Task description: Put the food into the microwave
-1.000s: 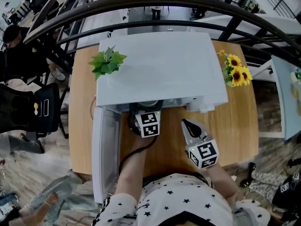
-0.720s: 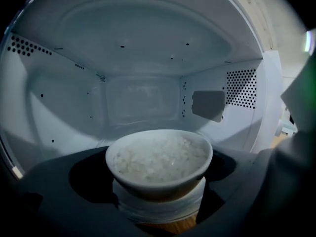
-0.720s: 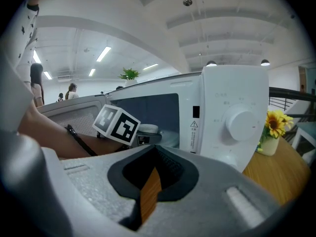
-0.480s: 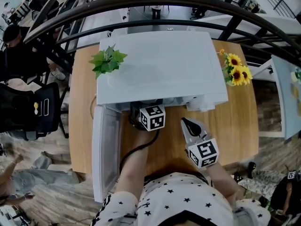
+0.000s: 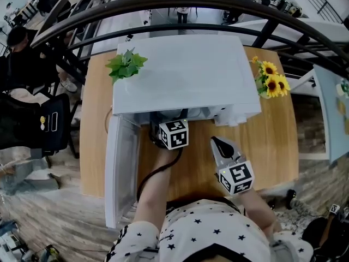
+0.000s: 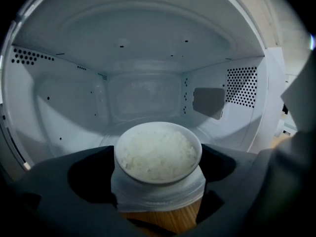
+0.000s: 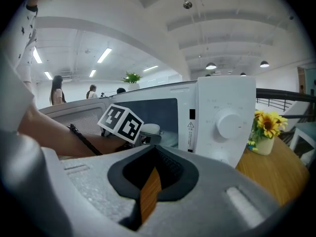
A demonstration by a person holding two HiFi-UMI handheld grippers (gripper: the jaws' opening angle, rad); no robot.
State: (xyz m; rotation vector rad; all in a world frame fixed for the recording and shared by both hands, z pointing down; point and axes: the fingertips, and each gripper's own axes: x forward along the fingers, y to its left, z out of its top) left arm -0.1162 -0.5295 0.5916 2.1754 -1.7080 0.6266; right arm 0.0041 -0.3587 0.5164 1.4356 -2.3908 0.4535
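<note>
A white bowl of rice (image 6: 158, 154) sits between the dark fingers of my left gripper (image 6: 159, 189), which is shut on its sides. The bowl hangs at the mouth of the white microwave (image 5: 185, 75), with the empty cavity (image 6: 143, 98) straight ahead and wood showing under it. In the head view only the left gripper's marker cube (image 5: 173, 134) shows under the microwave's front edge; the bowl is hidden. The microwave door (image 5: 121, 173) stands open to the left. My right gripper (image 5: 221, 144) is shut and holds nothing, over the table to the right of the opening.
A green plant (image 5: 125, 65) stands on the microwave's top left corner. A vase of sunflowers (image 5: 271, 78) stands on the wooden table (image 5: 272, 146) to the right of the microwave. The control knob (image 7: 228, 125) faces my right gripper (image 7: 150, 181). Dark railings run behind the table.
My left gripper has moved a little forward with the bowl, toward the microwave's opening. The right gripper has stayed where it was.
</note>
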